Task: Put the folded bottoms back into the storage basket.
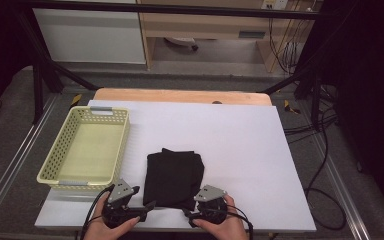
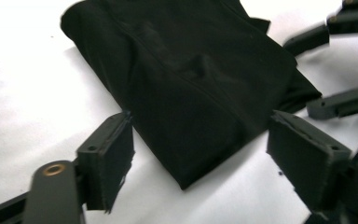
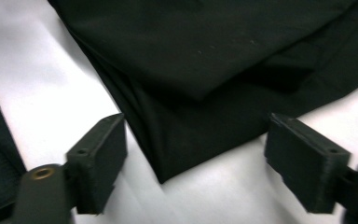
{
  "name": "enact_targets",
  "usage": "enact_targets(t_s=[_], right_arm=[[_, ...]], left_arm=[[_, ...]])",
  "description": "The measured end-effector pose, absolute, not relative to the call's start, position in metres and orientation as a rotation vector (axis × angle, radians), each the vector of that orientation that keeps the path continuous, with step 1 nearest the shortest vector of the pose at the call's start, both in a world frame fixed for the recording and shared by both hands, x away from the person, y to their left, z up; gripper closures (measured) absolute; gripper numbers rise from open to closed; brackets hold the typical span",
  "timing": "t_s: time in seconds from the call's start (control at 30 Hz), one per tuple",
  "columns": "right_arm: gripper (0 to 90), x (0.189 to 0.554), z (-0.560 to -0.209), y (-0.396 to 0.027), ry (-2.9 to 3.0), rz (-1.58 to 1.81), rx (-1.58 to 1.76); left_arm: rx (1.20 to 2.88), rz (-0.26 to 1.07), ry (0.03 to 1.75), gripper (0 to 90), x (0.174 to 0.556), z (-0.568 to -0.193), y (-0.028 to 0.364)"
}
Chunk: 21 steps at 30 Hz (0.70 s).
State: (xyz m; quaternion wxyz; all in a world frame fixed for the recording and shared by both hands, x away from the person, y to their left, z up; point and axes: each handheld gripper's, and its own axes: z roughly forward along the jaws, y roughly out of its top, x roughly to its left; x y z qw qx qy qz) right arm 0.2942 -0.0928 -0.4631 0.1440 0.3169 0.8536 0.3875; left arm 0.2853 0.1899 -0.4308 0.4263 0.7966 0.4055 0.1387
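Nearest, at the front edge of the white table top (image 1: 240, 135), a person's two hands each hold a black two-jaw gripper, both aimed at the near end of a folded black cloth garment (image 1: 173, 177). On the left, the left gripper (image 1: 147, 197) has its jaws spread wide; in the left gripper view its pads (image 2: 116, 158) stand either side of the garment's (image 2: 191, 93) near corner without pressing on it, so it grips nothing. To the right, the right gripper (image 1: 187, 210) is likewise open, and in the right gripper view its pads (image 3: 100, 156) flank another near corner of the garment (image 3: 223, 56) with bare table showing between pad and fabric. The garment lies flat near the middle of the table's front half. Farther off, to the left, a pale yellow perforated plastic basket (image 1: 65, 145) sits just beside the garment, apart from it.
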Motion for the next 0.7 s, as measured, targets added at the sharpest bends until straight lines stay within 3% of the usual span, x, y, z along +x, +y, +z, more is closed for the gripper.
enact_targets(t_s=[0.07, 0.1, 0.13, 0.4, 0.5, 0.7], right_arm=[[32.9, 0.2933, -0.4630, -0.0911, 2.460, 1.131, 0.895], [41.7, 0.2924, -0.4627, -0.0898, 2.461, 1.147, 0.877], [41.7, 0.2924, -0.4627, -0.0898, 2.461, 1.147, 0.877], [73.9, 0.2953, -0.4618, -0.0930, 2.469, 1.178, 0.853], [80.5, 0.2950, -0.4614, -0.0924, 2.474, 1.181, 0.838], [82.7, 0.2931, -0.4584, -0.0951, 2.478, 1.196, 0.832]], left_arm=[[1.979, 0.365, 1.016, 19.6, 0.2854, -0.4304, 0.1895], [1.970, 0.369, 1.015, 18.1, 0.2852, -0.4301, 0.1894], [1.964, 0.373, 1.010, 18.1, 0.2849, -0.4296, 0.1895], [1.930, 0.386, 0.991, 12.5, 0.2855, -0.4275, 0.1883], [1.926, 0.383, 0.985, 11.3, 0.2853, -0.4273, 0.1878], [1.902, 0.410, 0.973, 9.3, 0.2854, -0.4251, 0.1877]])
